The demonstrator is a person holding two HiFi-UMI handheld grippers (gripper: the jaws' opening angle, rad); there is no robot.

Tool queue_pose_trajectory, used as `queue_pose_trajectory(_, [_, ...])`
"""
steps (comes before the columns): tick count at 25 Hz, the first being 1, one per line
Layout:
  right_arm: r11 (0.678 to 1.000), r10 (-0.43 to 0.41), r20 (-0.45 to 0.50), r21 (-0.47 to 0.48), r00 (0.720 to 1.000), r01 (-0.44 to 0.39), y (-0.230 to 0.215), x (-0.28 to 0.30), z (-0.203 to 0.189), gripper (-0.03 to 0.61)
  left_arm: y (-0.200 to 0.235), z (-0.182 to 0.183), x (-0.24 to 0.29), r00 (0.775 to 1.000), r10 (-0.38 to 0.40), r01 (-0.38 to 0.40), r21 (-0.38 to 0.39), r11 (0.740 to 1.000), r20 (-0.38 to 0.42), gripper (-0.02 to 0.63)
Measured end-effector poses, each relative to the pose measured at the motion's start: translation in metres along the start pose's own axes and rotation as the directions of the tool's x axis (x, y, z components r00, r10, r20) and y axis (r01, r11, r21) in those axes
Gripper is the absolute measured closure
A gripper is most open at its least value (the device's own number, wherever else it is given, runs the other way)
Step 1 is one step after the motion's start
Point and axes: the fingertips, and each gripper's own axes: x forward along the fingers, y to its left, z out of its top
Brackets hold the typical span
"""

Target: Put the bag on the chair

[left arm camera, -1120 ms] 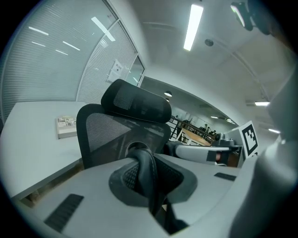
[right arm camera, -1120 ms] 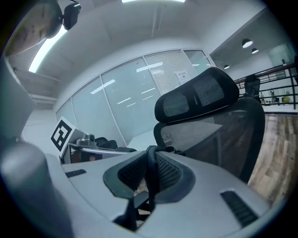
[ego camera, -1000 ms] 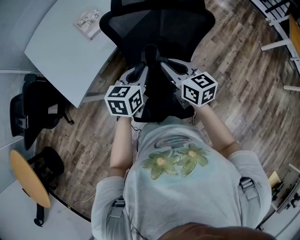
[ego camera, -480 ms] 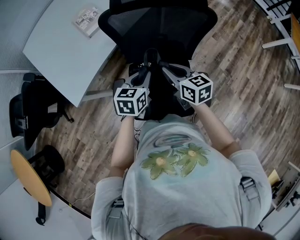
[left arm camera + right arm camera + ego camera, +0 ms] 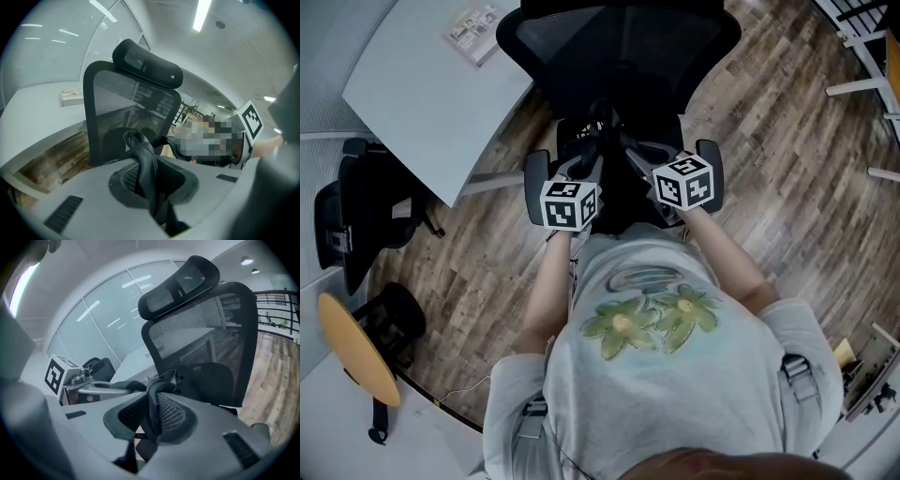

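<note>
one big black chair (image 5: 619, 47) stands right ahead of both grippers. its back rises just past them, and its two arm rests (image 5: 534, 173) lie out to either side of them. a second black chair (image 5: 356, 216) is seen far off to the left of the left gripper, so two chairs are counted. one pale table (image 5: 422, 94) lies ahead and to the left of the left gripper, with one small booklet (image 5: 475, 36) on it.

one black bag (image 5: 623, 197) is held up. it hangs under and between the two grippers, over the seat of the near chair. black is seen on black there, so it cannot be told if the bottom of the bag touches the seat. its long side cannot be made out either.

two grippers are counted. the left gripper (image 5: 150, 180) is closed on the left strap (image 5: 140, 154), which is pinched between its pads. the right gripper (image 5: 152, 420) is closed on the right strap (image 5: 154, 401) in the same way. two straps are counted, one for each gripper, and both run toward the gap between the grippers.

the seat is judged to lie straight below, and both grippers look about as near to it as each other. so the next move is thought to be a move down with both grippers together, until the bag is set on the seat and the straps can be let go.
</note>
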Motion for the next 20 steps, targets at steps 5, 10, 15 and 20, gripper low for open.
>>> queue_pose_trajectory(5, [1.000,-0.008,-0.030,-0.014,1.000,0.007,-0.005,0.012,-0.021,0.511,0.007,-0.019,0.006,1.000,0.017,-0.016,-0.032,0.999,0.011,0.571])
queue_pose_trajectory(10, [0.999,-0.034,-0.101,-0.016,0.994,0.032,-0.019,0.026,-0.048,0.508,0.012,-0.040,0.021,0.998,0.055,-0.056,-0.030,0.998,-0.032,0.566])
queue_pose_trajectory(15, [0.999,-0.050,-0.160,-0.014,0.986,0.049,-0.027,0.045,-0.067,0.505,0.020,-0.052,0.036,0.996,0.066,-0.068,-0.038,0.997,-0.063,0.538])
queue_pose_trajectory(20, [0.998,-0.052,-0.236,-0.039,0.970,0.044,-0.029,0.057,-0.093,0.489,0.018,-0.081,0.050,0.988,0.070,-0.073,-0.018,0.997,-0.139,0.452])
